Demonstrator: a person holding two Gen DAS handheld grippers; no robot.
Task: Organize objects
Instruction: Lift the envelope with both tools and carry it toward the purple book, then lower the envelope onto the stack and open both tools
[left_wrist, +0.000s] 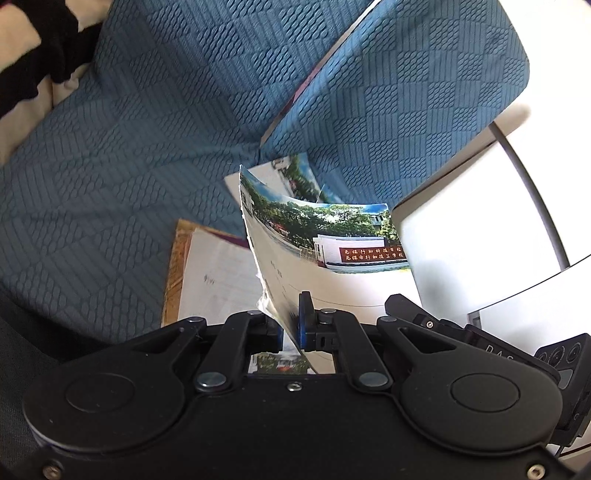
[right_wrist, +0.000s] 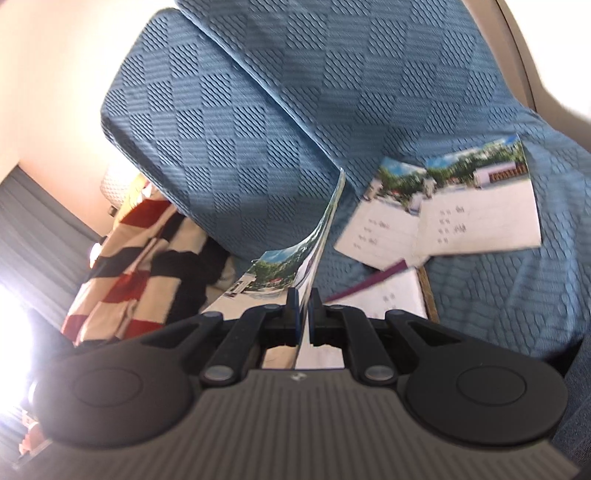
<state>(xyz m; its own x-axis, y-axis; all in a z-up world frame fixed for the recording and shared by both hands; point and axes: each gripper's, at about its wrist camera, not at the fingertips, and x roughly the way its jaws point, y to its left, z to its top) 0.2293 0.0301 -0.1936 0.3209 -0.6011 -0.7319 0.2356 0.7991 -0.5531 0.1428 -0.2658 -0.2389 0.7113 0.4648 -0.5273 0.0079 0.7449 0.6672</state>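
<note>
Left wrist view, sofa: blue quilted cover (left_wrist: 129, 166), seat and cushions fill most of frame; upper left corner cut off by striped cloth (left_wrist: 33, 62).
Room: bright white panels at right of left view, blown out, cannot tell what they are; grey curtain or blind at far left of right view.
Striped cloth, right view: red, black, cream, bunched beside sofa cushion, lower part hidden by gripper body.
Loose booklets (right_wrist: 443, 221): two lying overlapped on sofa seat, blurred; handwriting illegible.
Notebook (left_wrist: 214, 273): lies on seat under held booklet, brown edge, writing too faint to read.
Held booklet (left_wrist: 325, 243): photo of trees, white wall, red sign with Chinese characters, too small to read surely; bottom edge hidden behind jaws.
Left gripper (left_wrist: 291, 325): clenched on the held booklet, lifted above seat.
Right gripper (right_wrist: 303, 314): clamped on thin booklet edge (right_wrist: 325, 229), seen edge-on.
Label: "DAS" partly visible on other gripper at right edge.
</note>
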